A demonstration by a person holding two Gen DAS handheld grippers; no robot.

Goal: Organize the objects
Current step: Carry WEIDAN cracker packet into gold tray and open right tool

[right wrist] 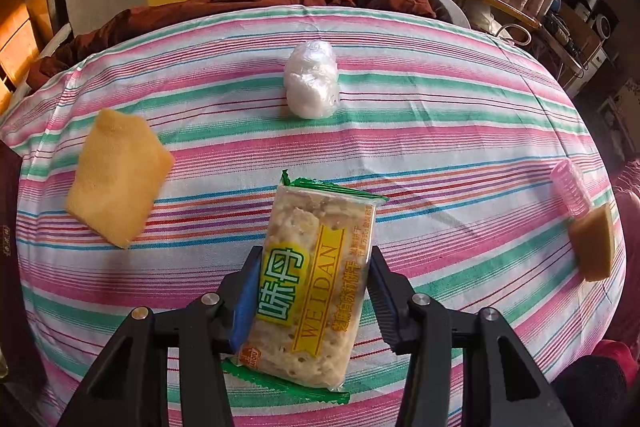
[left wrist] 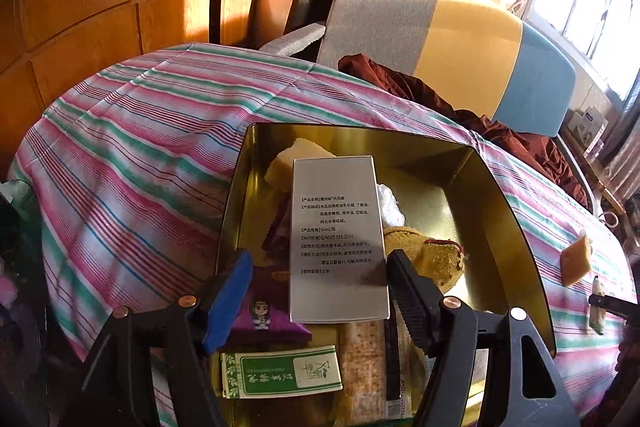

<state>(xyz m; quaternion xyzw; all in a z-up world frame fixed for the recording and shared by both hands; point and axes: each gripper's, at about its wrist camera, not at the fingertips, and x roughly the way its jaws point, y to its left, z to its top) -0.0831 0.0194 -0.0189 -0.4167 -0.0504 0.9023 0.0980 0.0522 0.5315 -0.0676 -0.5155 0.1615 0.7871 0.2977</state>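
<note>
Your right gripper (right wrist: 312, 291) clenches the crackers (right wrist: 312, 283); carry them level to the tin (left wrist: 500, 195) (left gripper (left wrist: 316, 275) gapes around the box (left wrist: 336, 239)).

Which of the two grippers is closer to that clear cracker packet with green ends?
Right. The right gripper has the clear cracker packet with green ends between its fingers; the left gripper hovers over the gold metal tin.

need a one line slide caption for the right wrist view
Right gripper holds a Weidan cracker packet above the striped cloth, with a yellow sponge and a plastic-wrapped white ball beyond.
</note>
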